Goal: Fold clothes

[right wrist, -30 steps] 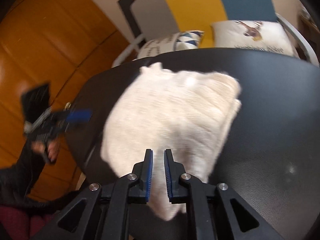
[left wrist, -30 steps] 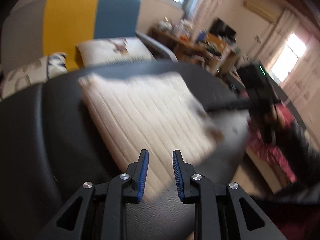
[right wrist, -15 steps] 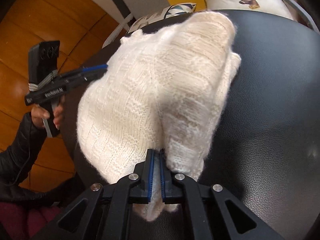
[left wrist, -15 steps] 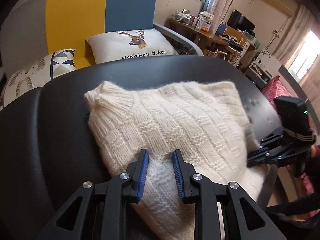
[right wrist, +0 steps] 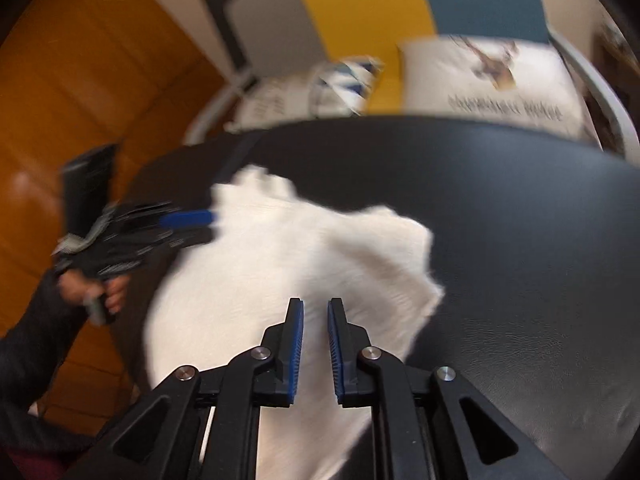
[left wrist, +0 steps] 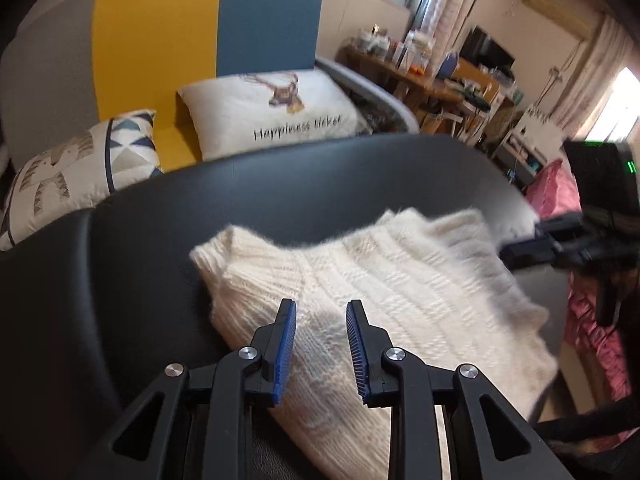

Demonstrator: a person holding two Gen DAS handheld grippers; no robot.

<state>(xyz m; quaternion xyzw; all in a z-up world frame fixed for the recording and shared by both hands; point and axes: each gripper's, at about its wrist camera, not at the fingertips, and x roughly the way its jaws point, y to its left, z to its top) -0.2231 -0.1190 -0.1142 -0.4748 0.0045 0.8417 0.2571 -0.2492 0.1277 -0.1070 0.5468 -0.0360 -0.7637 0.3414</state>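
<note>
A folded cream knit sweater (left wrist: 404, 304) lies on the black leather table (left wrist: 120, 280). It also shows in the right wrist view (right wrist: 280, 264), blurred. My left gripper (left wrist: 320, 312) hovers over the sweater's near left part, open and empty. My right gripper (right wrist: 315, 312) is above the sweater's near edge, its jaws slightly apart and holding nothing. Each gripper appears in the other's view: the right one (left wrist: 560, 240) at the sweater's right edge, the left one (right wrist: 188, 220) at its left edge.
A sofa with yellow and blue panels (left wrist: 208, 20) stands behind the table, with a deer cushion (left wrist: 272, 112) and a triangle-print cushion (left wrist: 80, 160). A cluttered desk (left wrist: 432, 64) is at the back right. Pink fabric (left wrist: 560, 192) lies right of the table. Orange wooden panels (right wrist: 80, 80) are to the left.
My right gripper let go of the sweater and opened slightly. The sweater dropped flat on the table. My left gripper opened a little wider and shifted left over it.
</note>
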